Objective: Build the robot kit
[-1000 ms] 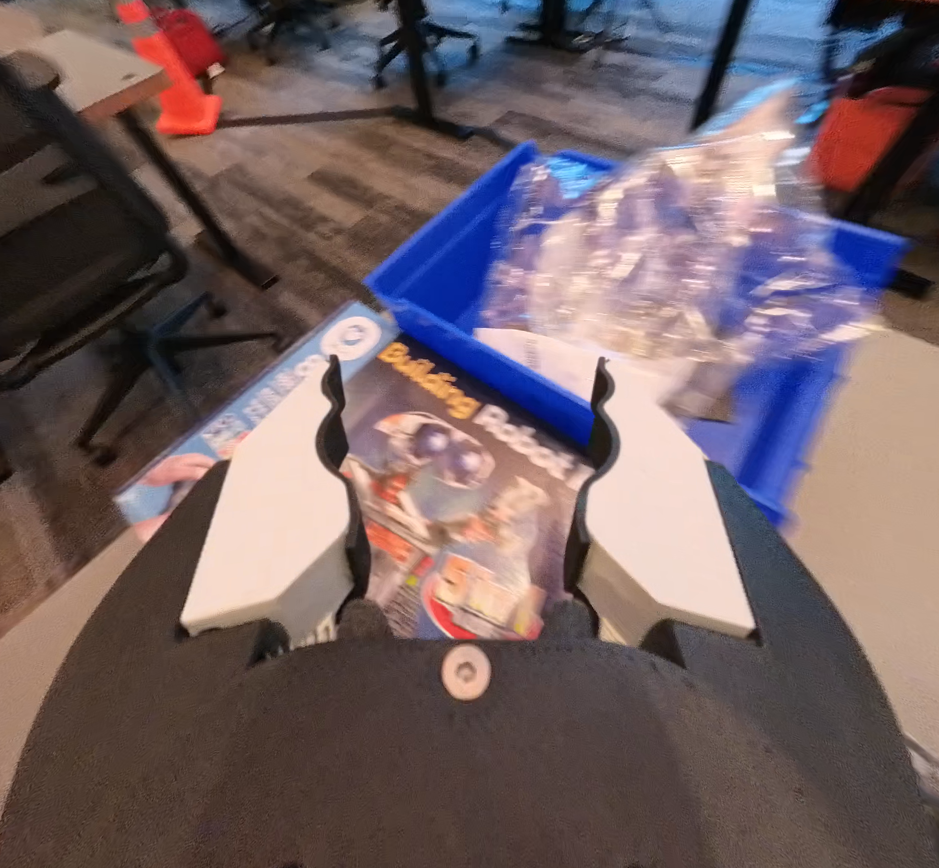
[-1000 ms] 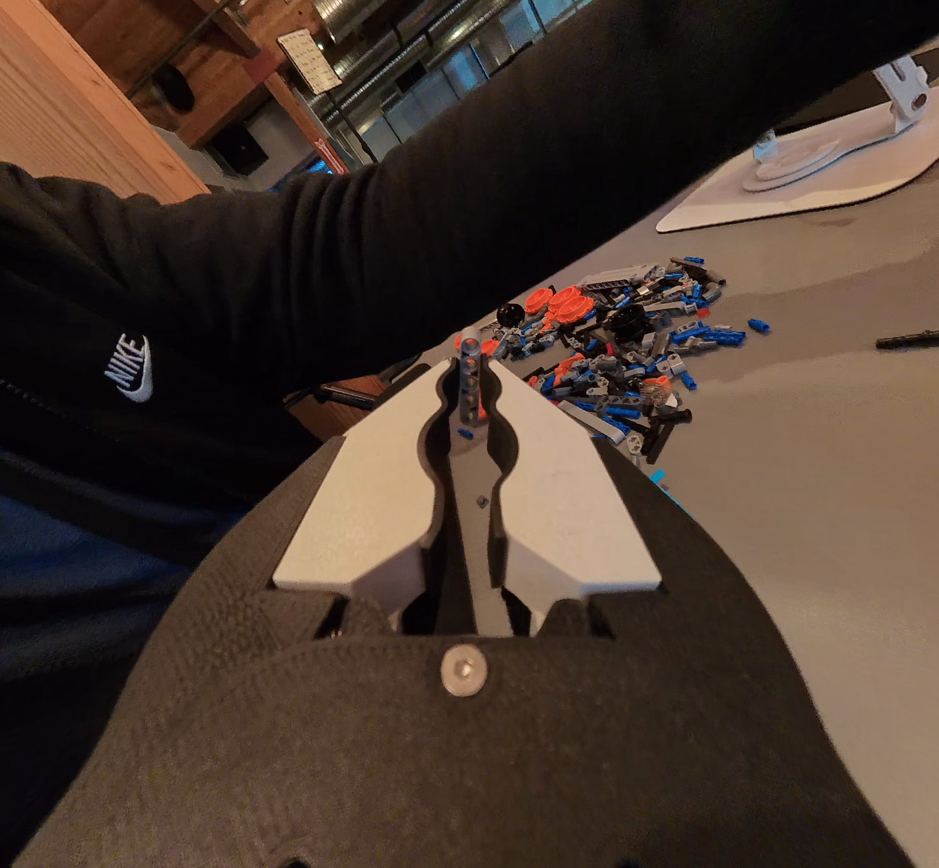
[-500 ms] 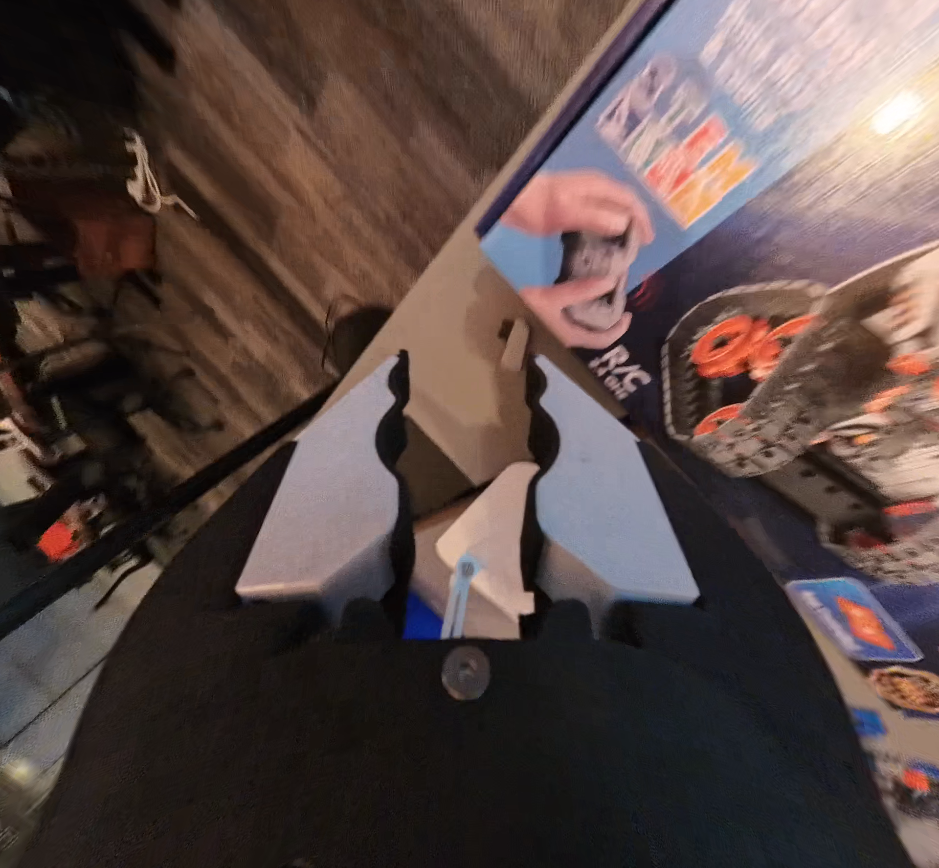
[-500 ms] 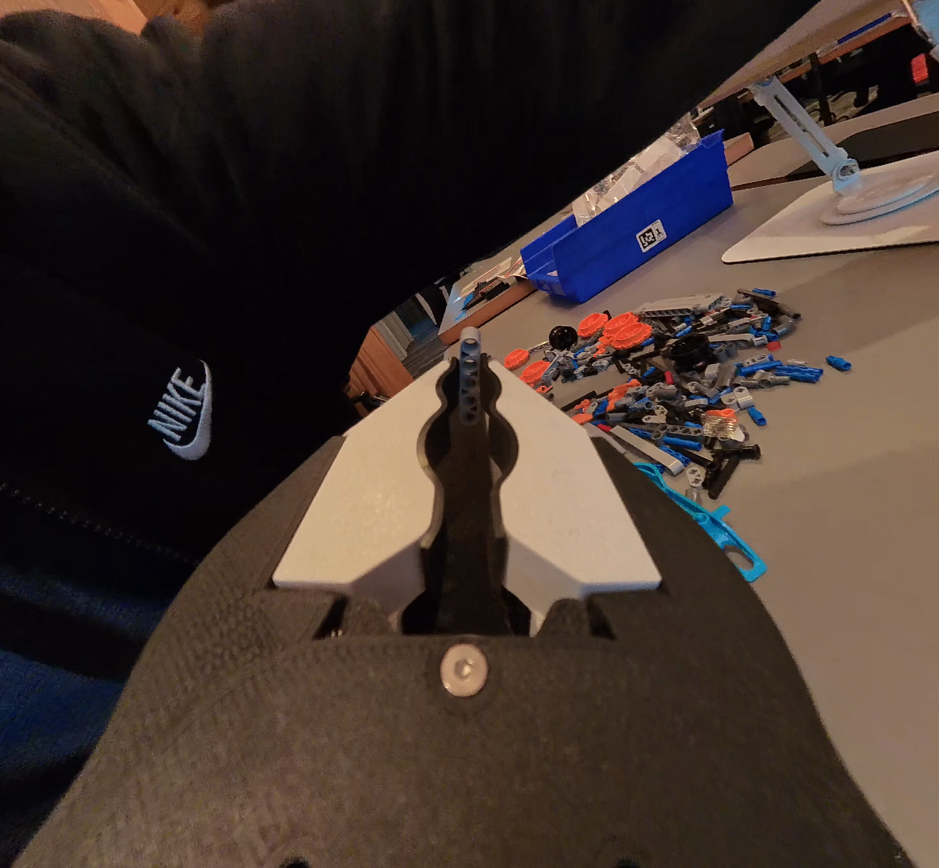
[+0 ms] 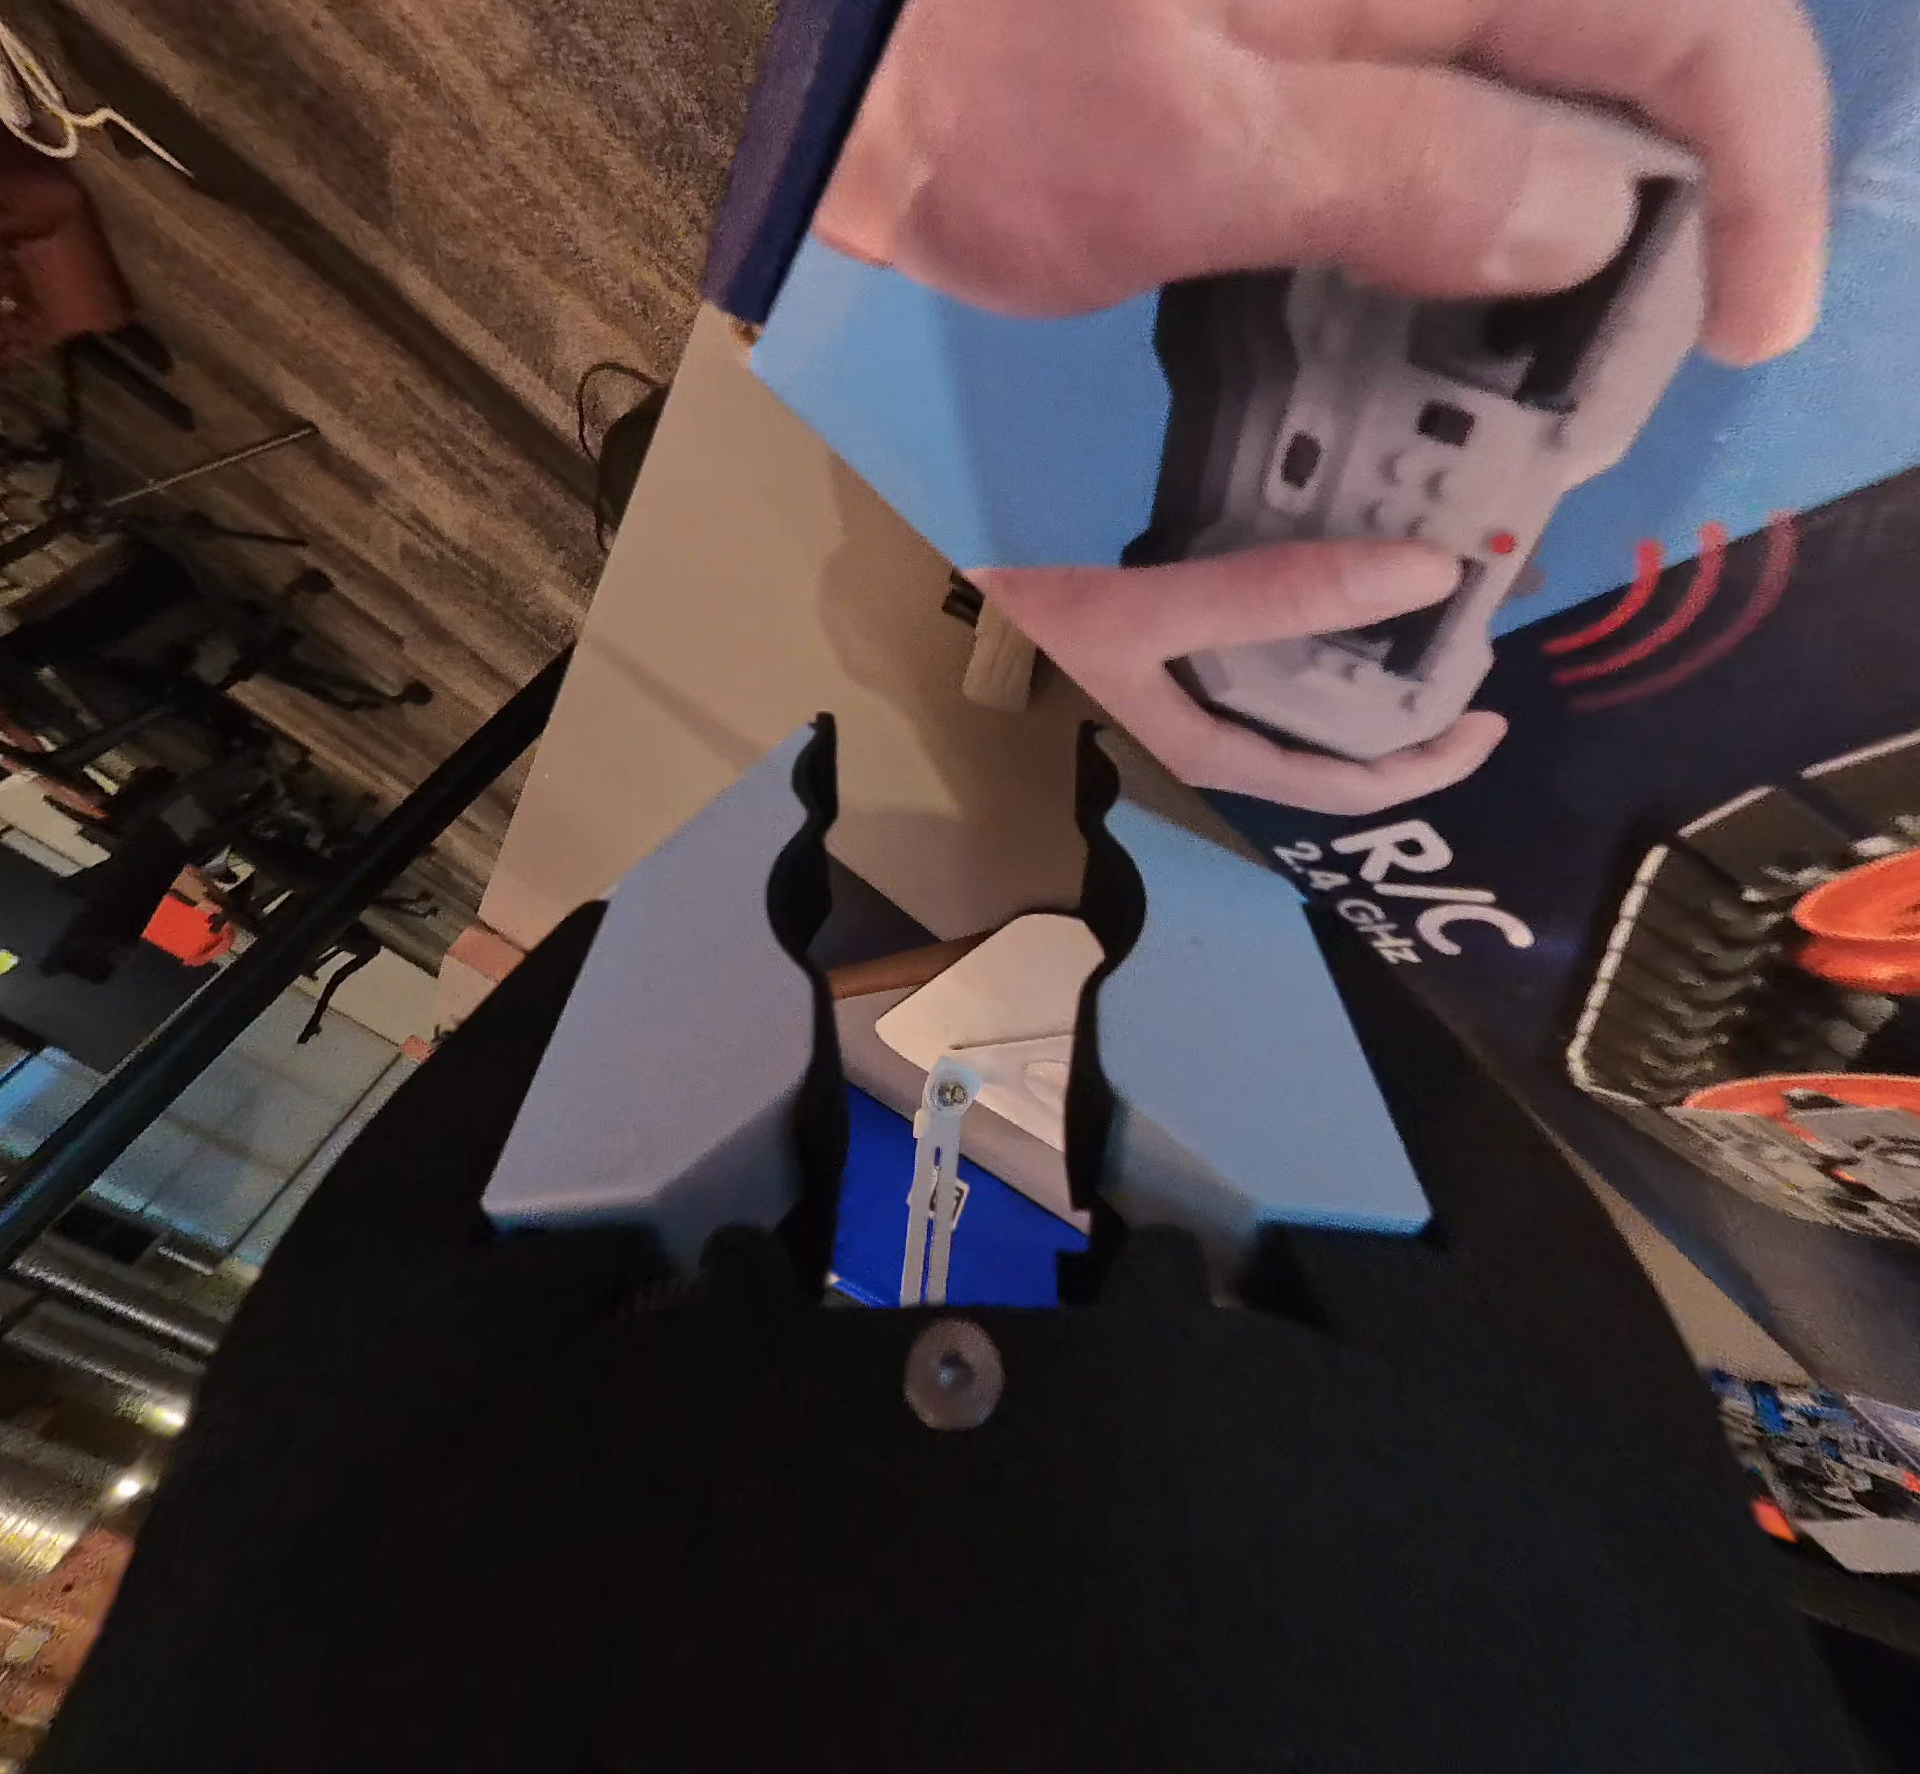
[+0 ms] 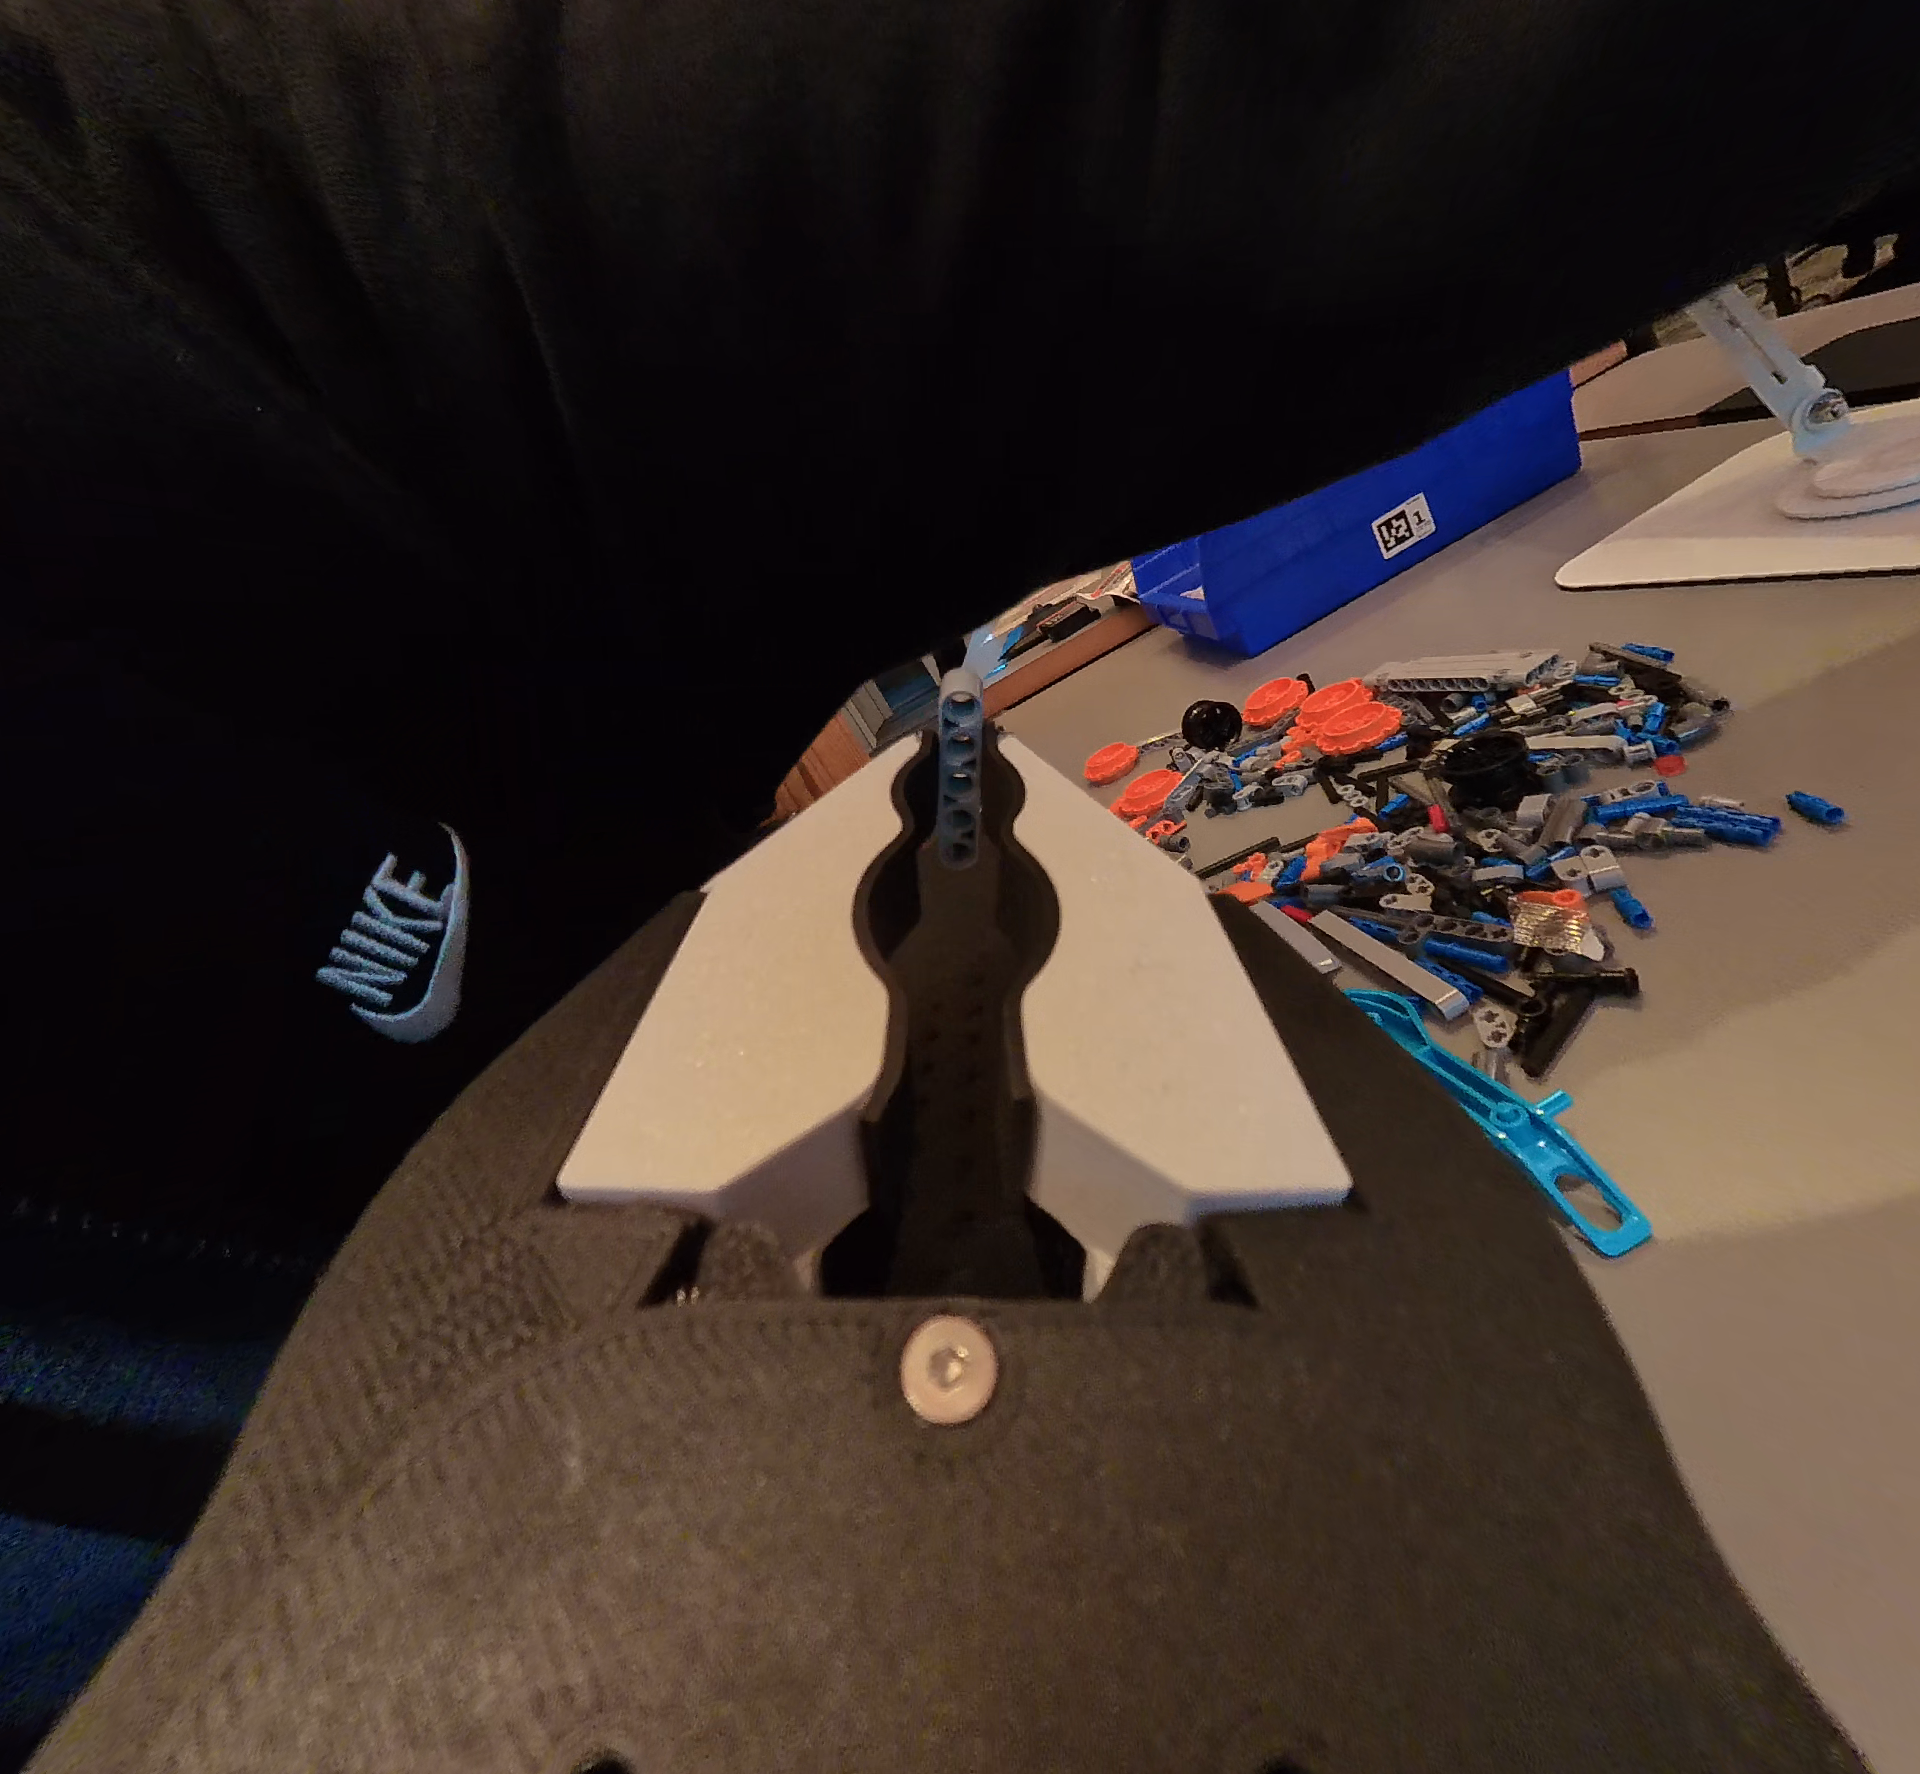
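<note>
The right gripper (image 6: 961,768) pinched a grey holed beam (image 6: 958,774) near the brick pile (image 6: 1455,820); the left gripper (image 5: 956,748) stood spread beside the printed box (image 5: 1351,374).

Dim warm indoor light, left view motion-blurred, wide-angle bending at edges, dark sleeve (image 6: 935,218) perhaps underexposed.

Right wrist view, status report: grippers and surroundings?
Right hand-held gripper shut on grey beam. Left hand-held gripper open, empty, beside printed box. Black sleeve overhead.
</note>
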Action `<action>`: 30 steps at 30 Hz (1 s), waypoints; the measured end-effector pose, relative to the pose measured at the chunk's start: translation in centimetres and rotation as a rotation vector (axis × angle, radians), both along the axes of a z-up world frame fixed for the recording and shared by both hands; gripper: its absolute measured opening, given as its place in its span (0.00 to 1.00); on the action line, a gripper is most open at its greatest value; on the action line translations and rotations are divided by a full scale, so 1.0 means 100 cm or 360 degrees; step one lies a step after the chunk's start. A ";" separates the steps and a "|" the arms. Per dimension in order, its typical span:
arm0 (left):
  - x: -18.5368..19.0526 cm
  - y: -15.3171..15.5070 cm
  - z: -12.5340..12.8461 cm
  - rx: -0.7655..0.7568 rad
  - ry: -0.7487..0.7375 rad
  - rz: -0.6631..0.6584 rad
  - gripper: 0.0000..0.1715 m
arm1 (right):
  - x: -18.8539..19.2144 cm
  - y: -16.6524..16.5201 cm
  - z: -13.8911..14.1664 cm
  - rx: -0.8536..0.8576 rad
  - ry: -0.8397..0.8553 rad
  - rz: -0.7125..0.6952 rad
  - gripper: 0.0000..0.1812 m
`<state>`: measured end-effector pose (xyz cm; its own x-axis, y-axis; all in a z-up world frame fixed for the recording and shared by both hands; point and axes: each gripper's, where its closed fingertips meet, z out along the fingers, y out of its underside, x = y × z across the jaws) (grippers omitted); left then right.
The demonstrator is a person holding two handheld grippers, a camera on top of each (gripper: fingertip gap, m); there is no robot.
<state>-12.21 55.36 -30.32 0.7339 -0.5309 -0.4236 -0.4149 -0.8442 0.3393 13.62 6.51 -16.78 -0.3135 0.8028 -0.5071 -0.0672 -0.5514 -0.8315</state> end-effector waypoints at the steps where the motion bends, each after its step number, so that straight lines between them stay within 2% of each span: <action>1: -0.002 -0.001 -0.001 -0.0011 0.0007 0.0010 0.26 | 0.001 -0.001 0.001 0.0001 0.0009 0.0003 0.03; 6: -0.005 0.007 -0.004 -0.0004 -0.0042 -0.0001 0.26 | 0.002 -0.004 0.004 0.0002 0.0039 0.0025 0.03; 7: -0.003 0.005 -0.007 -0.0010 -0.0094 0.0027 0.24 | 0.003 -0.004 0.005 -0.0001 0.0046 0.0029 0.03; 11: -0.006 0.002 -0.011 -0.0038 -0.0140 0.0121 0.26 | 0.004 -0.005 0.006 -0.0001 0.0061 0.0041 0.03; 14: -0.011 -0.002 -0.019 -0.0065 -0.0135 0.0159 0.22 | 0.004 -0.006 0.007 -0.0009 0.0071 0.0050 0.03; 16: -0.010 -0.002 -0.023 -0.0082 -0.0143 0.0149 0.13 | 0.005 -0.006 0.007 -0.0007 0.0075 0.0052 0.03; 19: -0.011 0.000 -0.025 -0.0075 -0.0134 0.0137 0.06 | 0.006 -0.006 0.009 -0.0008 0.0086 0.0049 0.03; 24: -0.013 -0.001 -0.024 -0.0090 -0.0087 0.0127 0.05 | 0.007 -0.006 0.009 -0.0008 0.0093 0.0048 0.03; 30: -0.015 -0.018 -0.024 -0.0208 -0.0013 0.0143 0.05 | 0.008 -0.003 0.010 -0.0027 0.0108 0.0037 0.03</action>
<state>-13.75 53.58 -32.68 0.7841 -0.5133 -0.3490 -0.3429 -0.8269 0.4458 14.44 6.21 -15.82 -0.3662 0.7864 -0.4975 -0.1101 -0.5675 -0.8160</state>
